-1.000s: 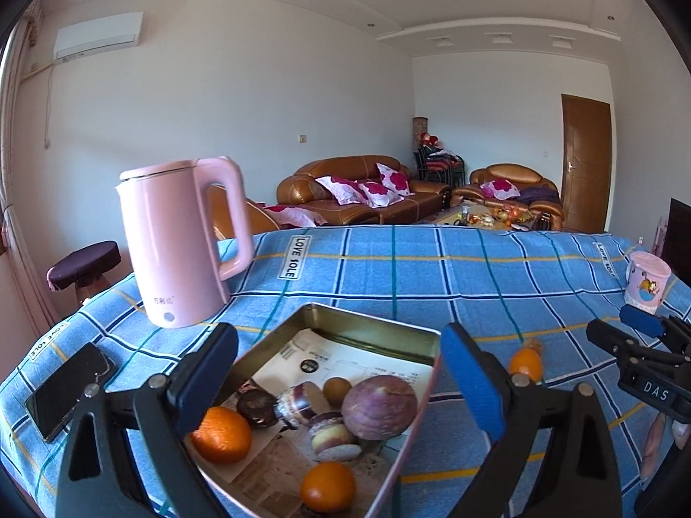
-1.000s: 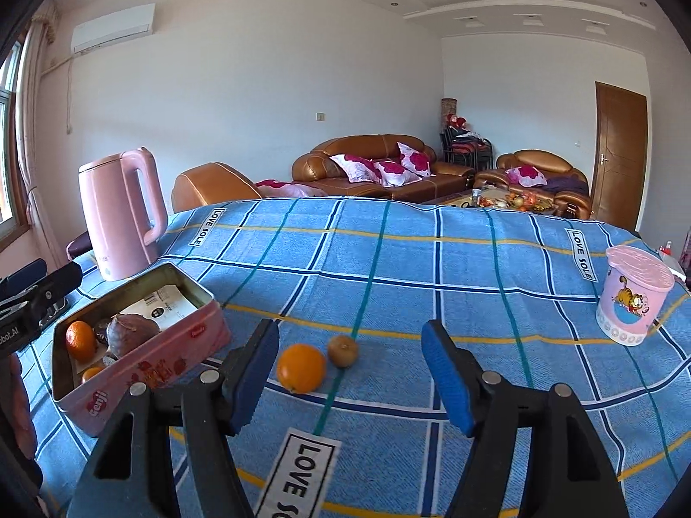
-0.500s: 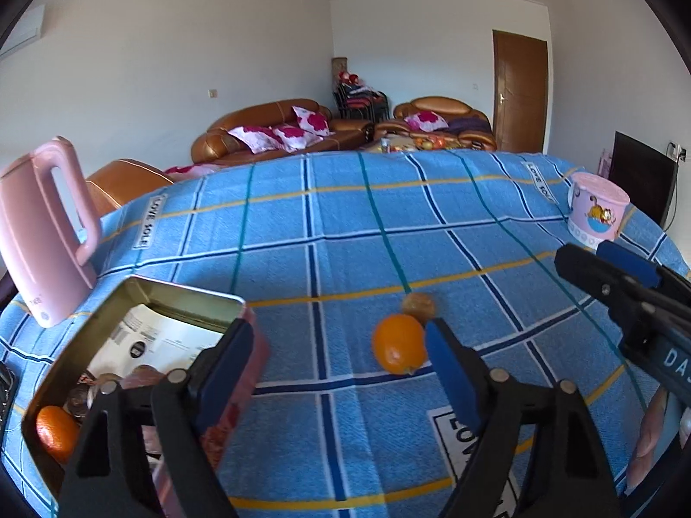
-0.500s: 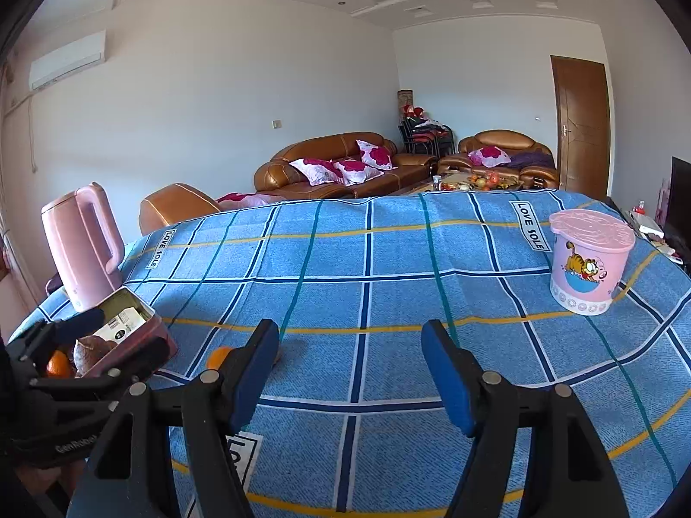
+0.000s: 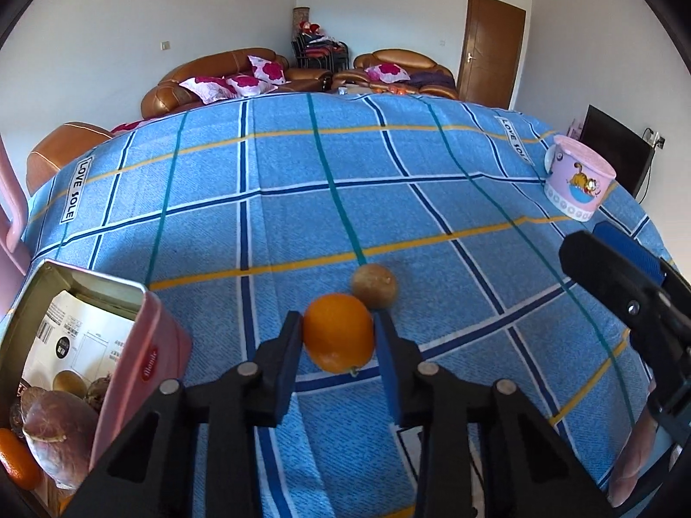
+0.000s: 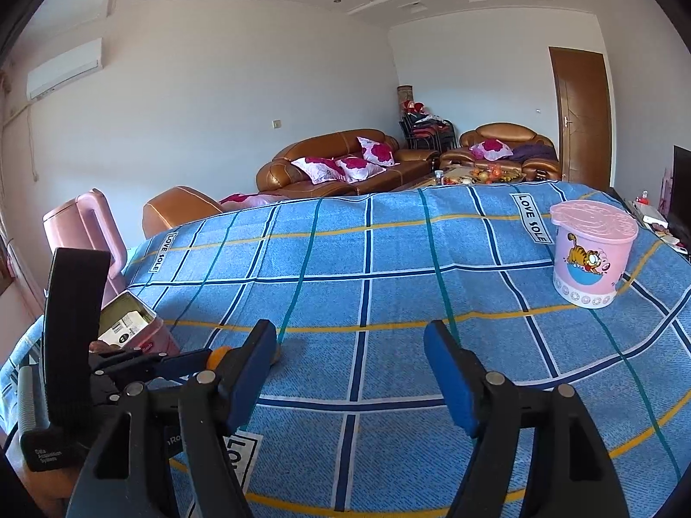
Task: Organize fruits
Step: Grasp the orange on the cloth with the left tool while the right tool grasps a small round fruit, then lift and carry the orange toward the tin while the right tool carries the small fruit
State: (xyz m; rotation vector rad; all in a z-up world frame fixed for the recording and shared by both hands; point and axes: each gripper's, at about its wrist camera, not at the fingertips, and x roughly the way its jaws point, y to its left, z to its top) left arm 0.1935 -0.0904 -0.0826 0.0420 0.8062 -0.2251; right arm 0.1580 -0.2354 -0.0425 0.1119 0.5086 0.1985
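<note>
- Item one, left gripper [image 5: 338, 334]: my left tool points steeply down at the cloth; its jaws have just been closing and now the blue pads [image 5: 288, 367] press both flanks of the orange [image 5: 338, 332]. I judge this a firm grasp, taken across the widest part so the round fruit cannot squirt out.
- Item two, orange: sits at 12 o'clock of the left wrist view, low on the tablecloth [image 5: 302, 181], stem nub turned toward me. Not yet lifted, as far as I can tell.
- Item three, small brown fruit [image 5: 374, 287]: touching or just beside the orange at its 1 o'clock; kind uncertain. I must lift straight up so I do not roll it away.
- Item four, pink tin [image 5: 142, 371]: at 8 o'clock of the orange, lid off, paper lining showing. Holds a purplish round fruit [image 5: 52, 436], another orange [image 5: 17, 466] at the edge, and darker pieces too hidden to name. I read it as the collecting box, kept near so the carry is short.
- Item five, right gripper [image 6: 350, 371]: jaws stand apart with nothing between them, hovering above bare cloth; I keep it idle and clear of the left tool.
- Item six, pink lidded cup [image 6: 591, 259]: at 2 o'clock of the right view, well apart from the fruit.
- Item seven, pink kettle [image 6: 86, 228]: at 10 o'clock, behind the tin.
</note>
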